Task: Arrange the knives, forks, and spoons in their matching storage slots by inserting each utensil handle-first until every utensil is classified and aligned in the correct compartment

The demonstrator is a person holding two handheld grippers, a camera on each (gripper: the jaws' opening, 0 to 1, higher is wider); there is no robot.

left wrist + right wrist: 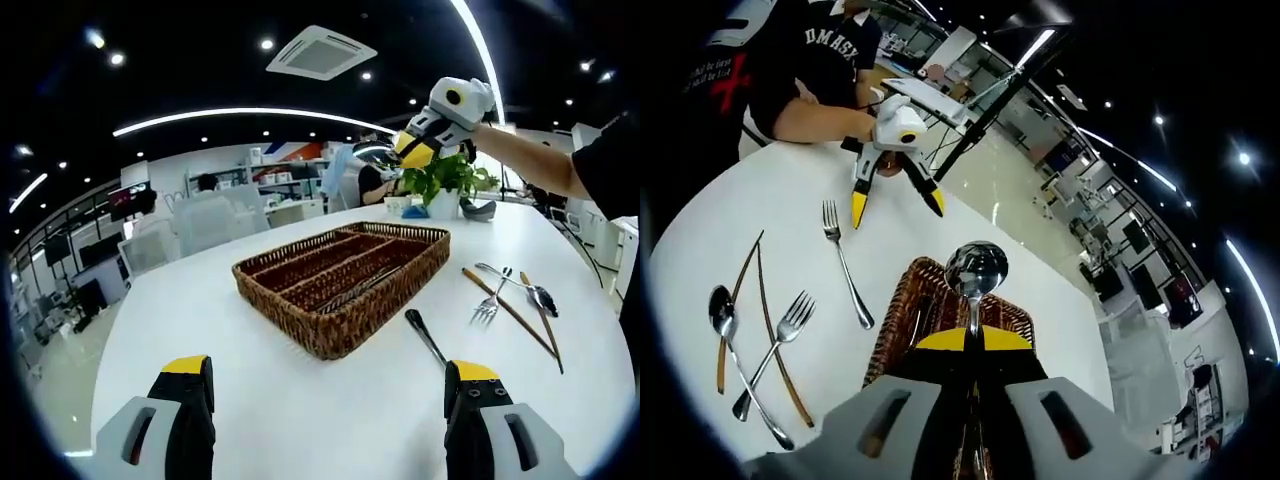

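A brown wicker basket [340, 272] with long slots lies mid-table, something silver showing in one slot. My left gripper [328, 385] is open, low over the table in front of it. A fork [425, 336] lies by its right jaw. My right gripper [410, 150] hangs high beyond the basket, shut on a spoon [375, 152]. In the right gripper view the spoon [976, 270] stands bowl-up between the right gripper's [973, 338] yellow tips, above the basket [910, 305]. The left gripper [897, 205] spreads wide near the fork [845, 265].
On the white table [250, 400], right of the basket, lie a fork [488, 300], a spoon [525, 292] and two brown sticks [512, 315], crossed over one another. A potted plant [445, 185] stands behind the basket. A person's arm [540, 160] holds the right gripper.
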